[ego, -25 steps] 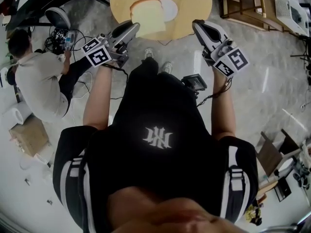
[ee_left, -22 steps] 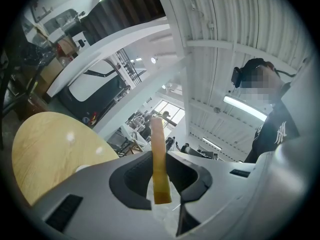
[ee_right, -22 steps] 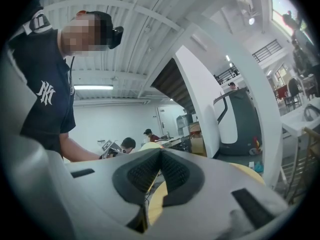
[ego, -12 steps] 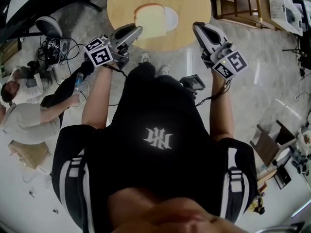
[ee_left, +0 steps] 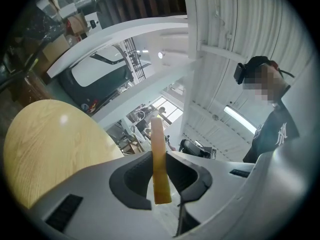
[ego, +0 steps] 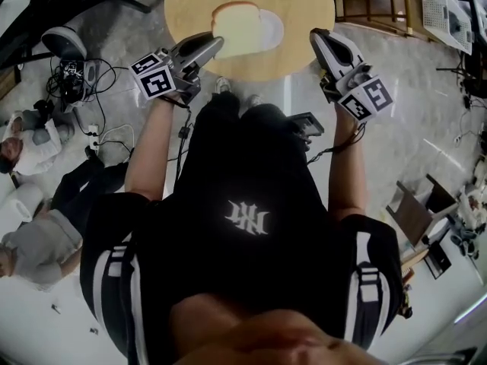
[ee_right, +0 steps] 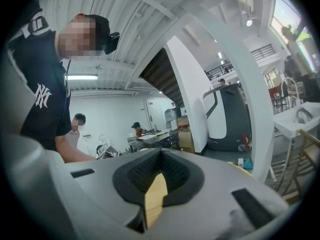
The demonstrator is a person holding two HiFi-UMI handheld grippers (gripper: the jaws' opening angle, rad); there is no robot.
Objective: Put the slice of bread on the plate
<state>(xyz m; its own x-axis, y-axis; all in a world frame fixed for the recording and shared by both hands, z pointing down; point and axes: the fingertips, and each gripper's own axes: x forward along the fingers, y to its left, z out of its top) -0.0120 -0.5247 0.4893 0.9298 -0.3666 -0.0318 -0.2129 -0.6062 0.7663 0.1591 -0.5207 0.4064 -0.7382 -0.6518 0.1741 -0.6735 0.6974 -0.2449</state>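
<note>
A pale slice of bread hangs above the round wooden table, and its right edge overlaps a white plate. My left gripper is shut on the slice's near edge. In the left gripper view the bread stands edge-on between the pads, with the tabletop to the left. My right gripper hovers at the table's right rim, jaws shut and holding nothing. In the right gripper view its pads meet at the tip, and only tabletop wood shows behind them.
A wooden chair stands right of the table. One person lies on the floor at the far left, near cables and gear. More furniture sits at the right. Other people show in the background of the right gripper view.
Both grippers and the held bread have shifted slightly across the table, and more of the plate now shows right of the slice. The person on the floor at the left has moved down and lain back.
</note>
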